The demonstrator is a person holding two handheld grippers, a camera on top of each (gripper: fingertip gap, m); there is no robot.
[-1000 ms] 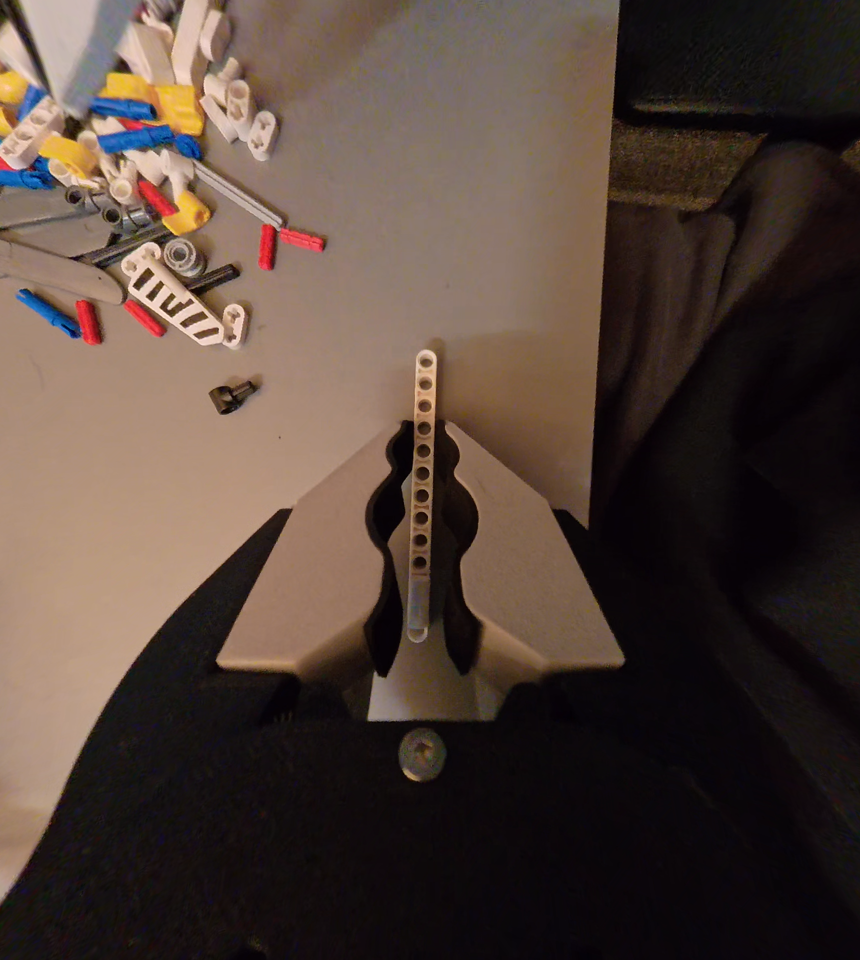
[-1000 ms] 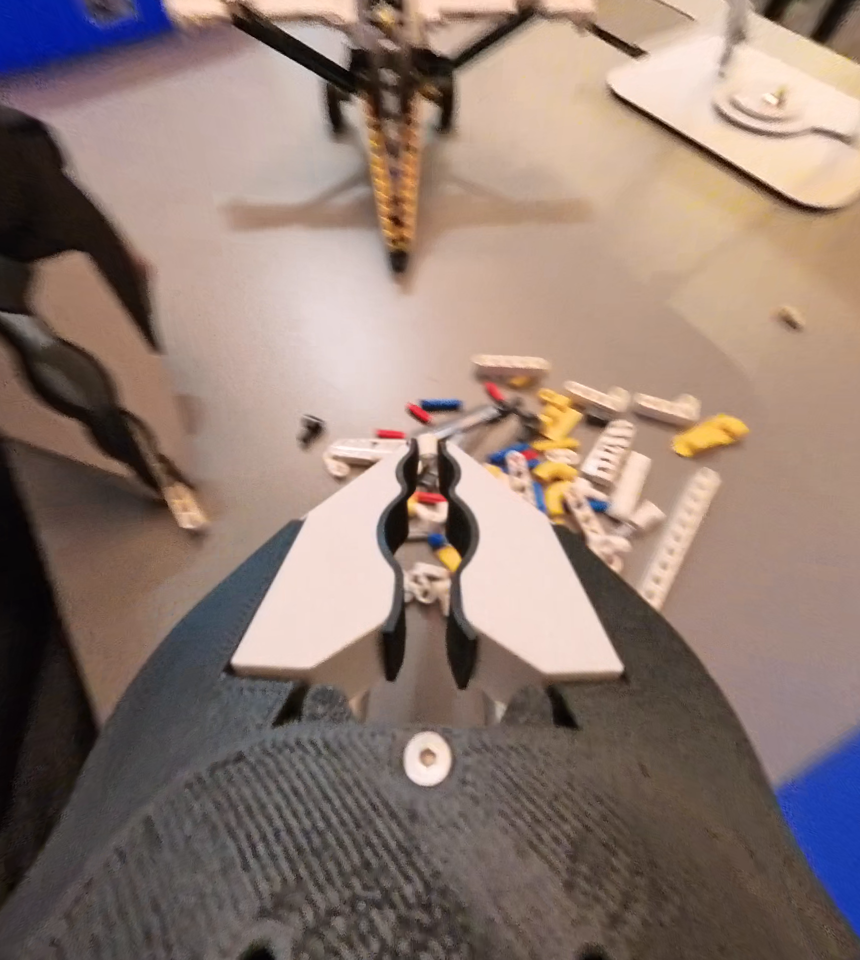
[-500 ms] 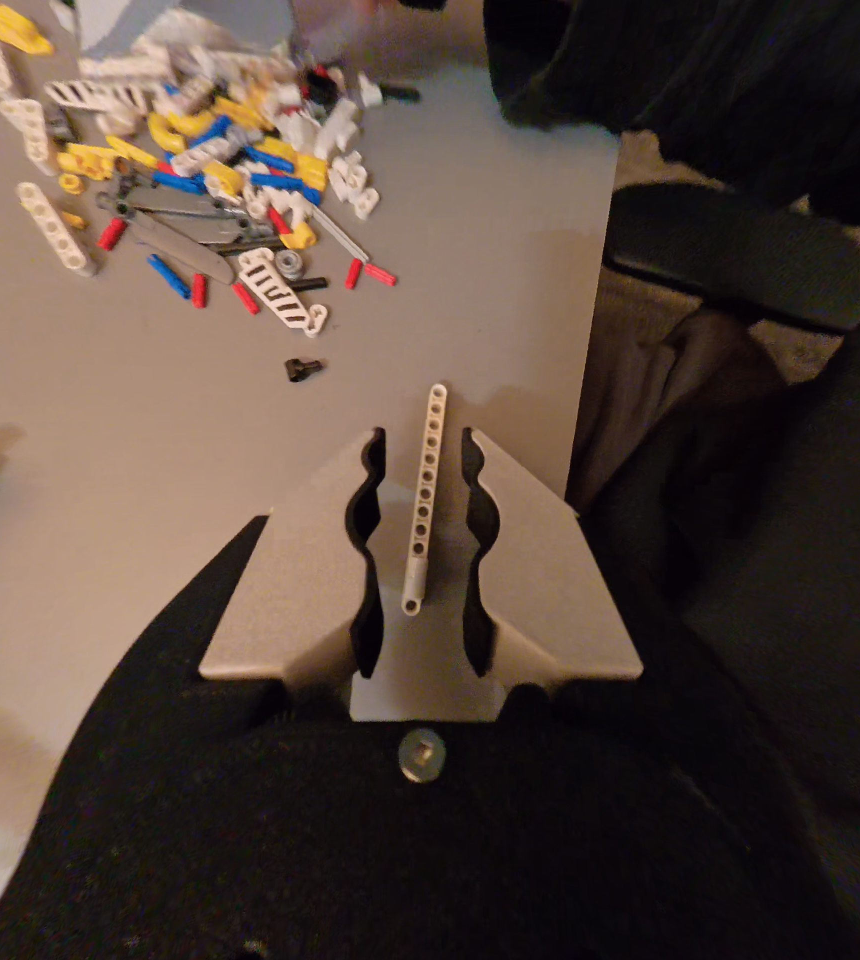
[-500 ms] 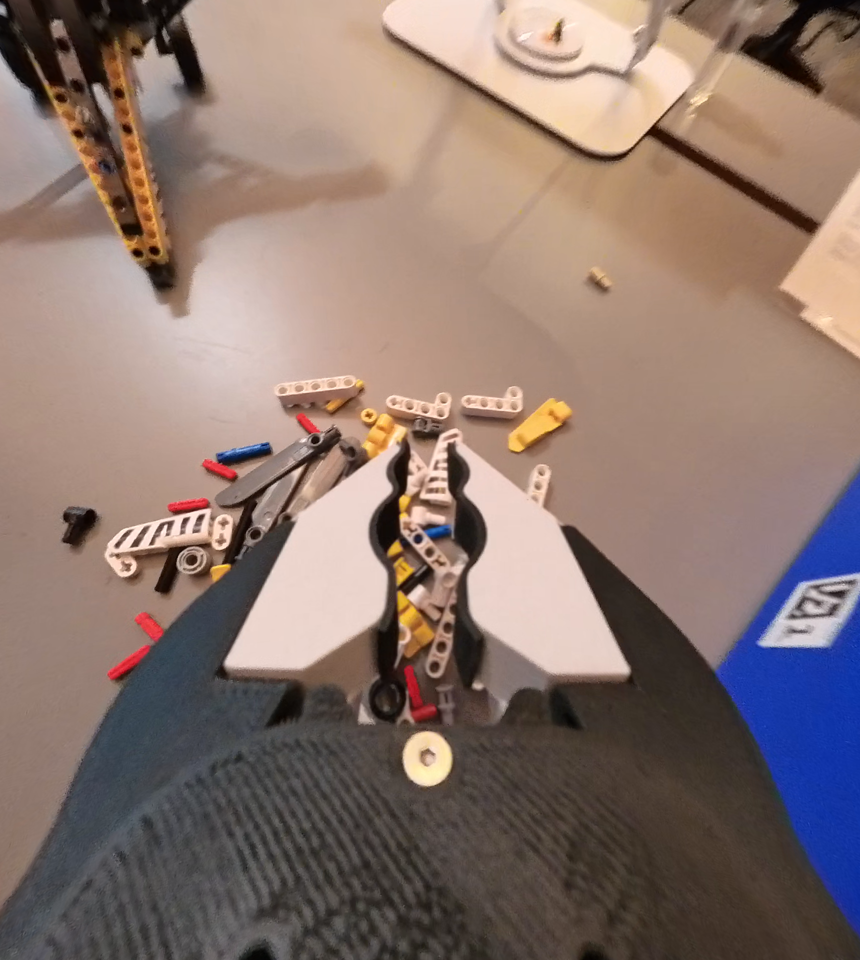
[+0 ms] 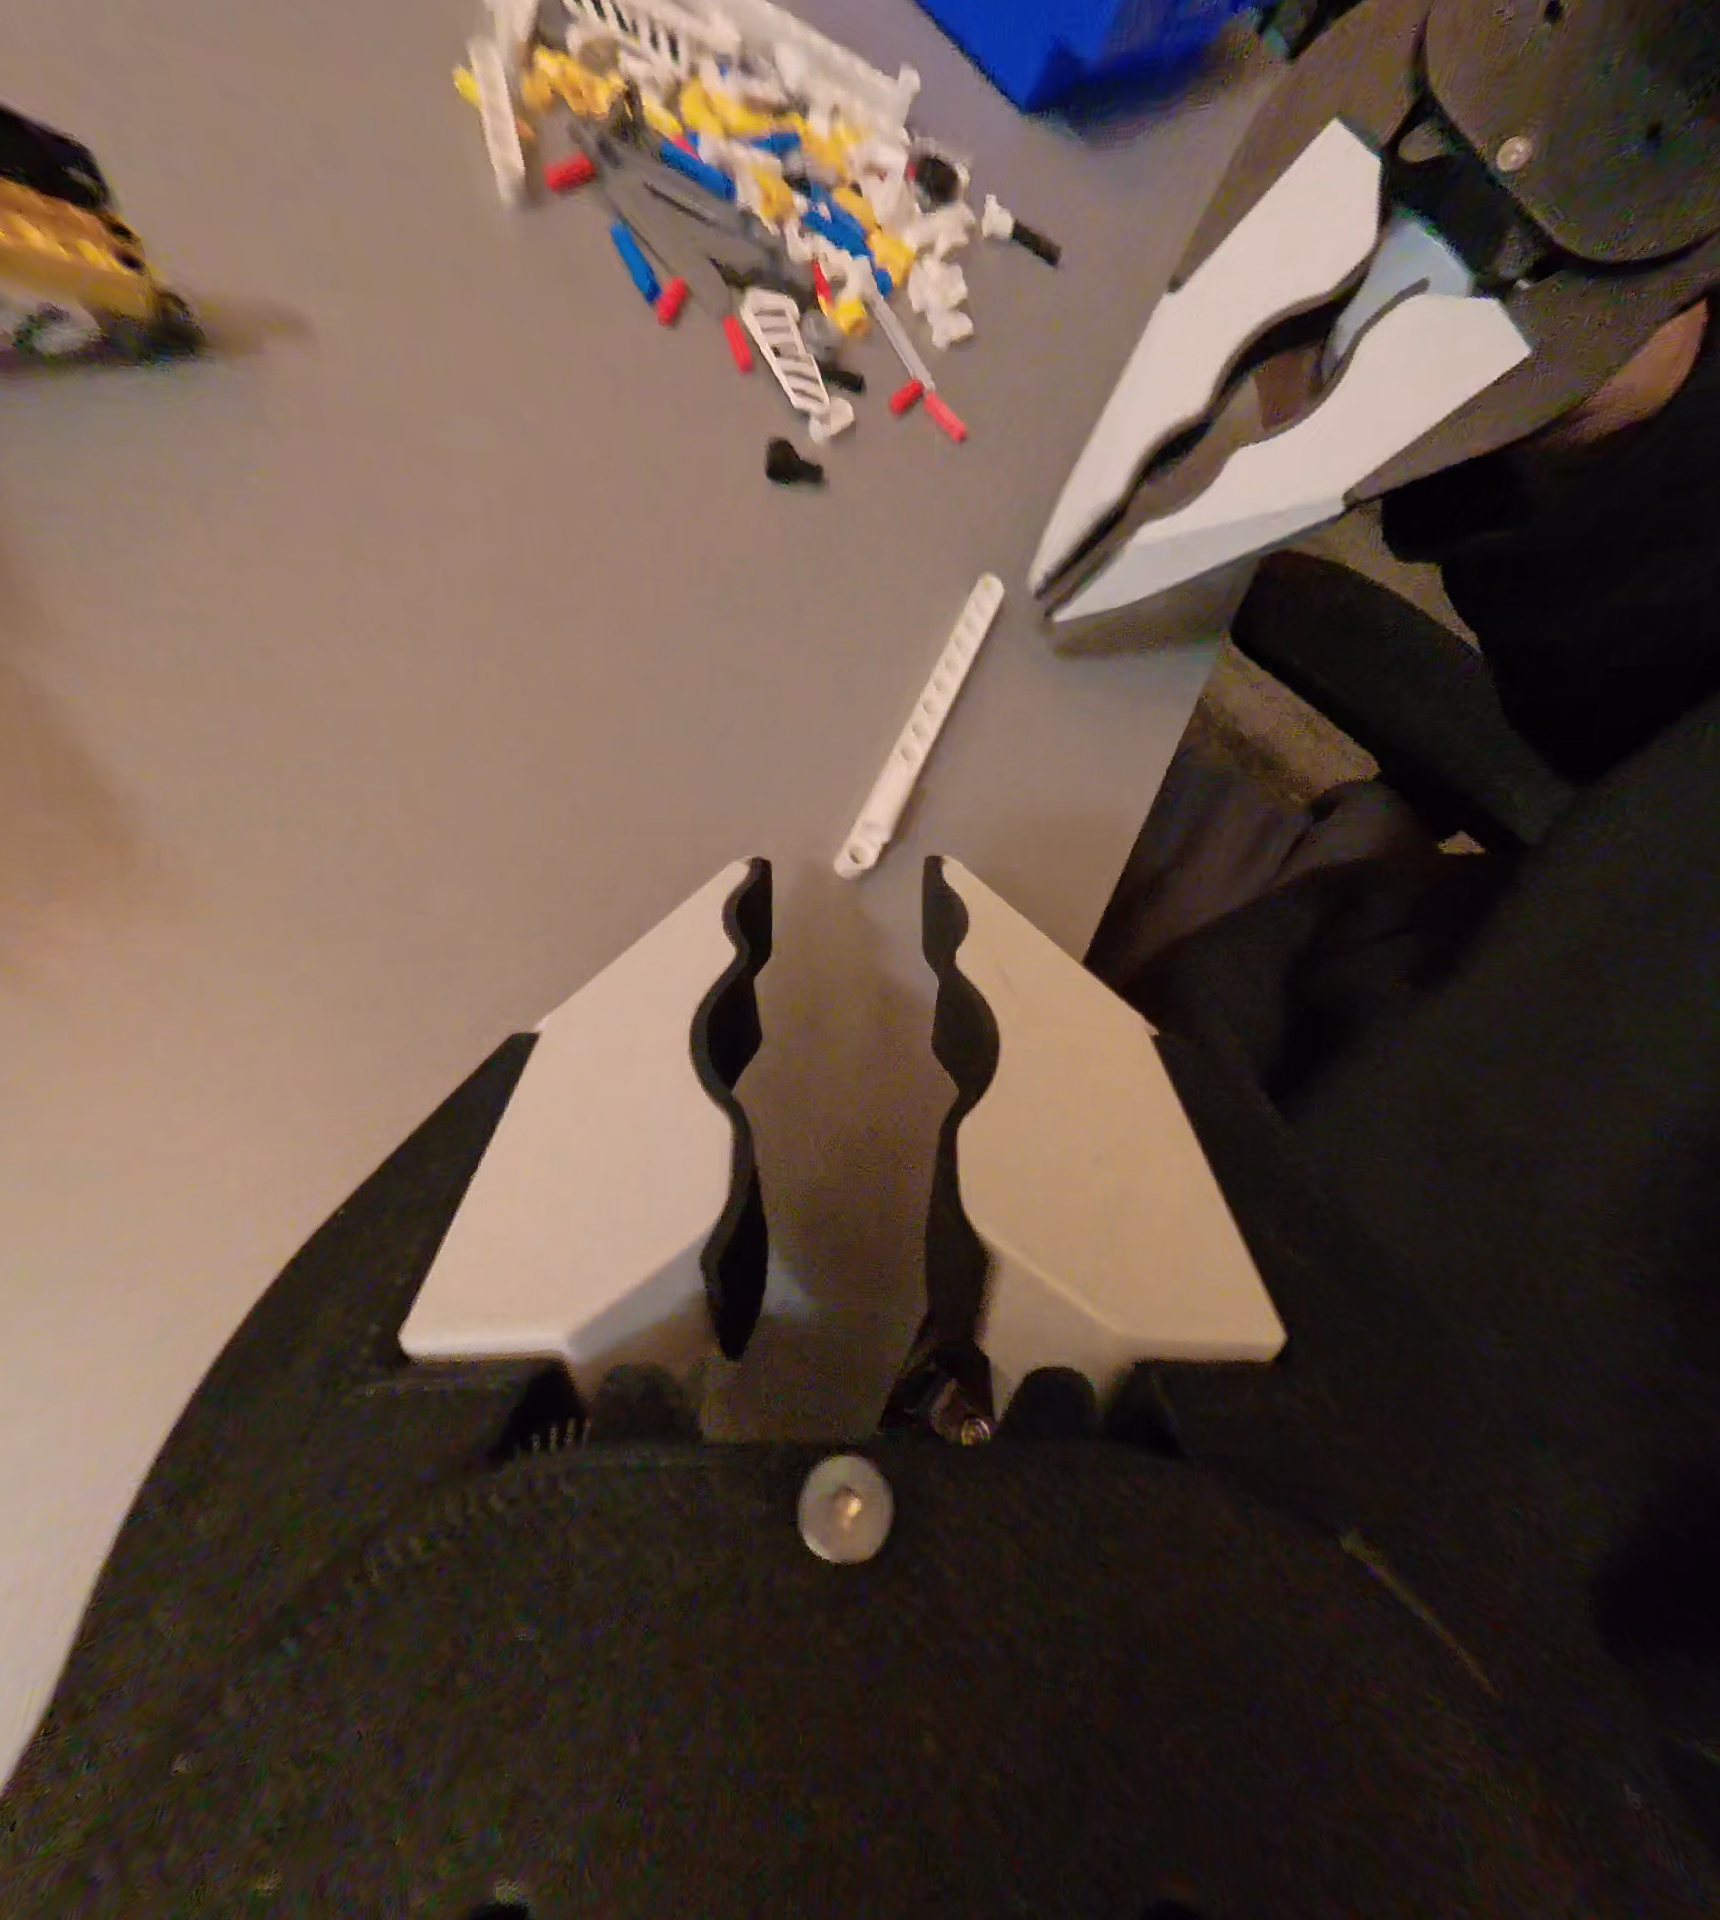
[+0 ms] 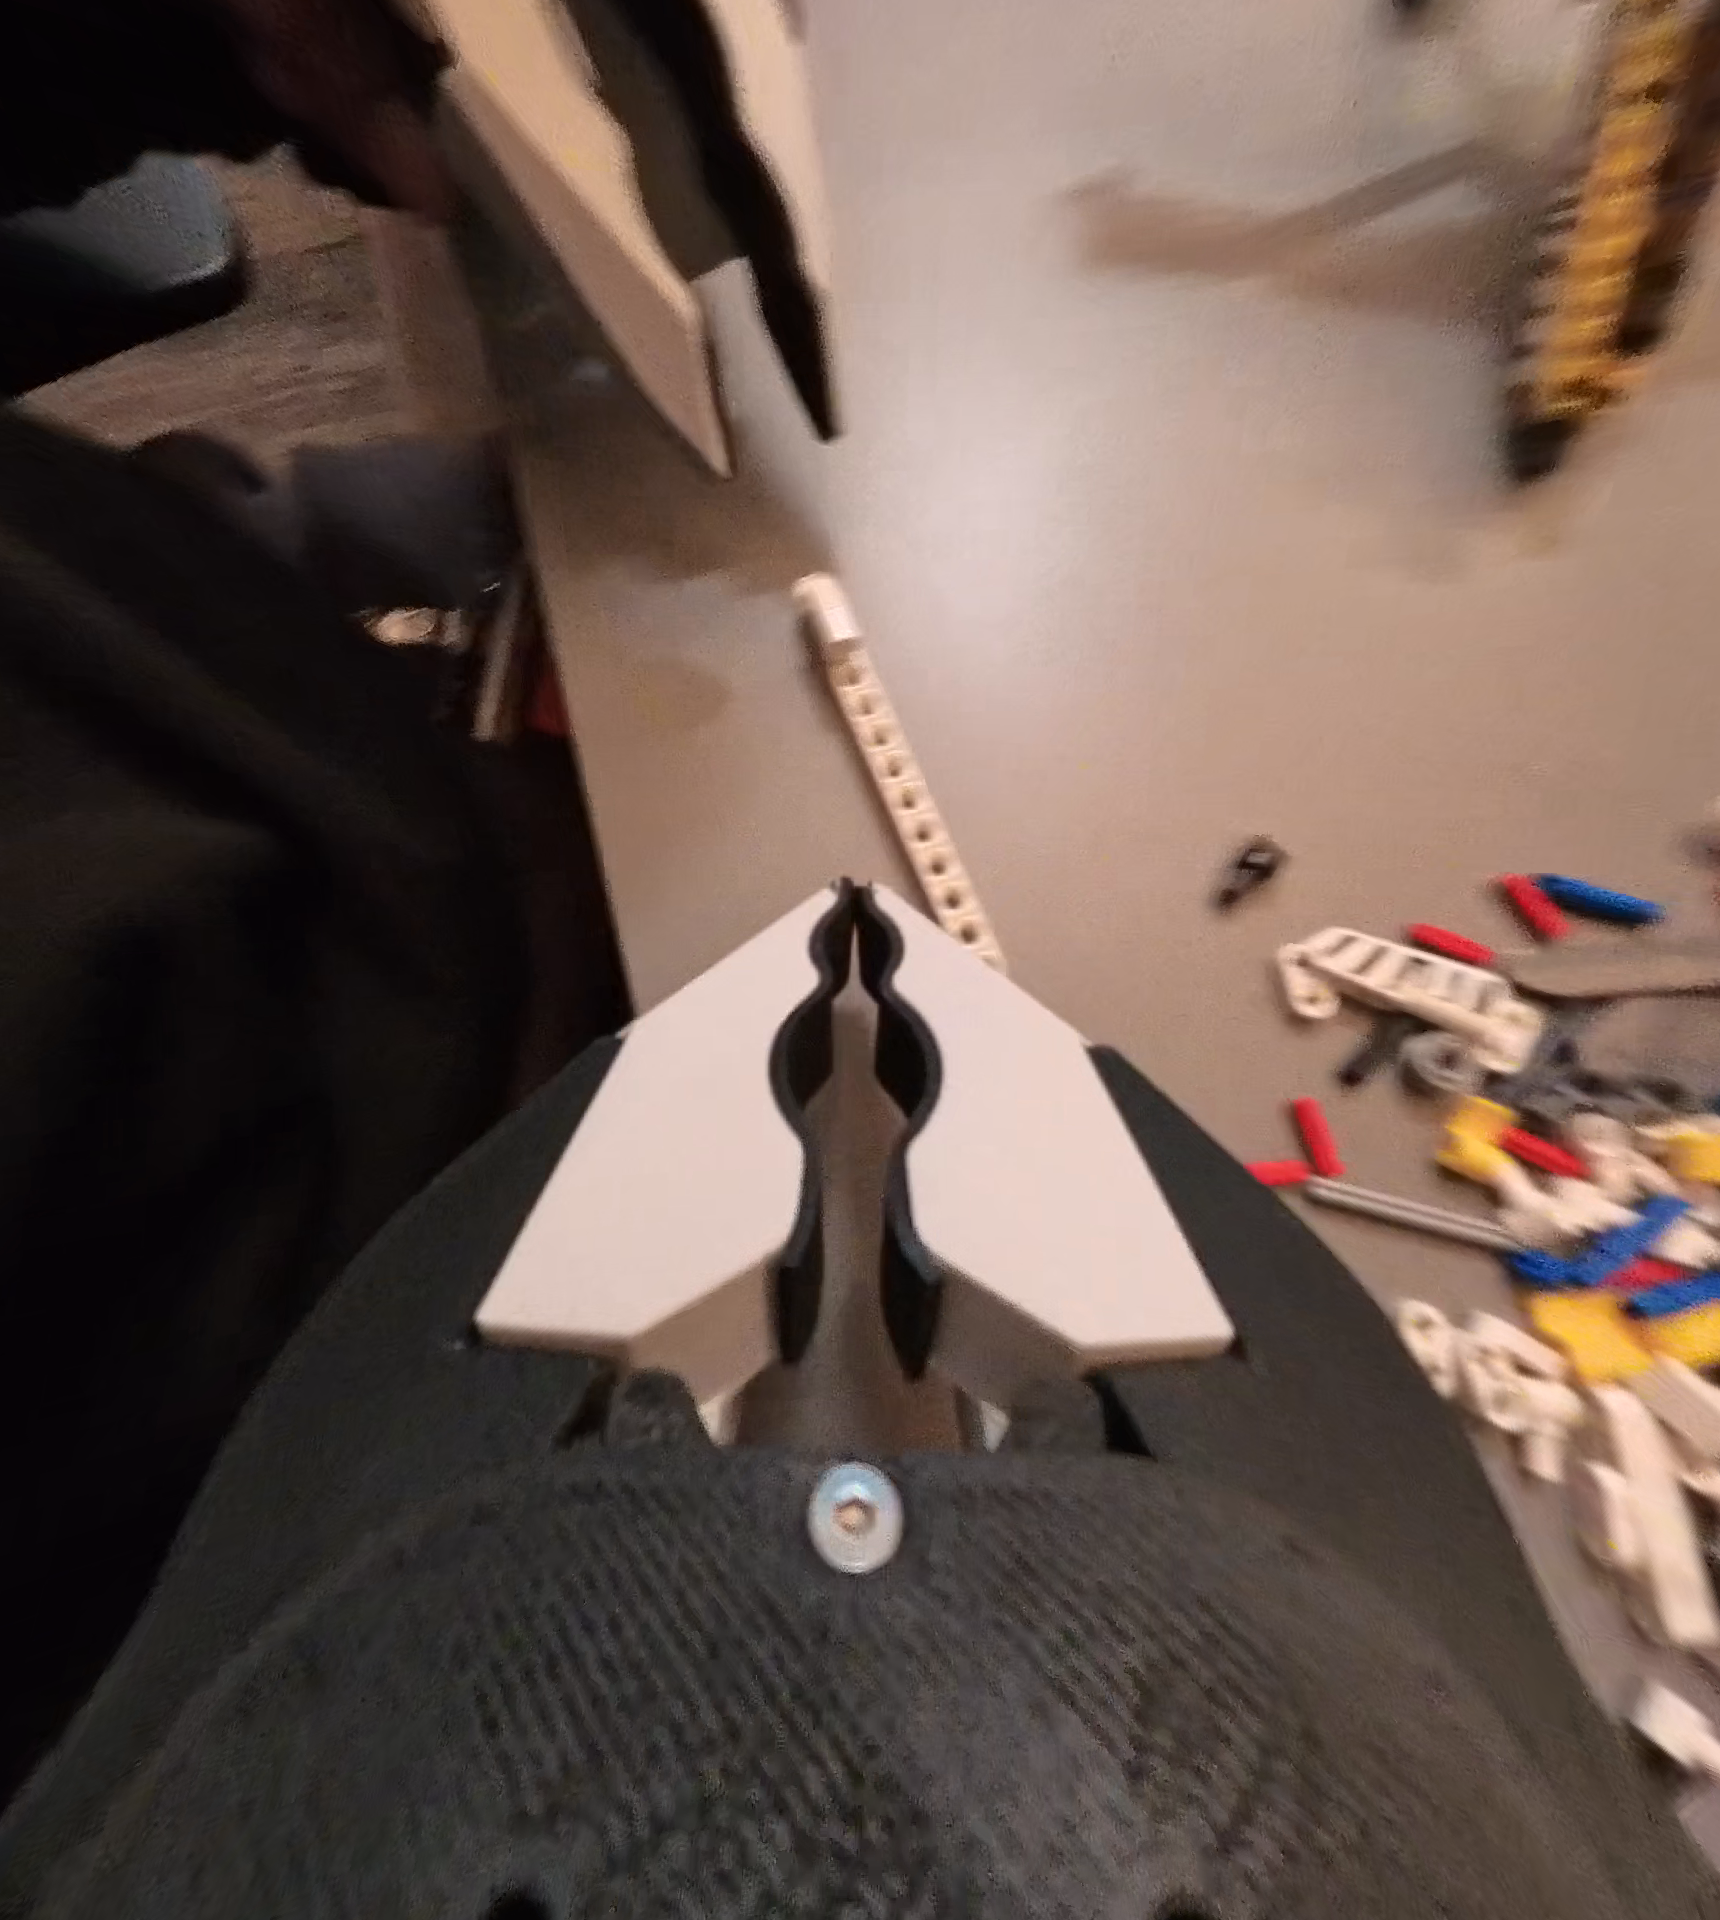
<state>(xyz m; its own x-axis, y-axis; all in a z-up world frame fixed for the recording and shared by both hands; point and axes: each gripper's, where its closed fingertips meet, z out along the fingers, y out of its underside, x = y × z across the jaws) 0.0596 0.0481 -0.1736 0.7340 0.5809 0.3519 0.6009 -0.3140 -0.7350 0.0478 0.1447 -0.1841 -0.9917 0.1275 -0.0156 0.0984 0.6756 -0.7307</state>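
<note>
A long white beam with a row of holes lies flat on the grey table near its edge. My left gripper is open and empty, its fingertips just short of the beam's near end. My right gripper is shut with nothing between its pads, just left of the beam's near end. It also shows in the left wrist view, shut beside the beam's far end. The left gripper shows in the right wrist view, open above the table edge.
A pile of small white, yellow, blue, red and grey building parts lies farther on the table. A small black connector lies apart from it. A yellow-and-black built model stands at the left. A blue bin is at the far edge. One gripper's finger ends stand about 11 cm off the other's. The small black connector lies some 8 cm from my right tips, 15 cm from my left tips.
My left gripper opened, let go of the white beam and drew back from it; the beam now lies on the table. My right gripper swung from the parts pile to the beam and shut on nothing.
</note>
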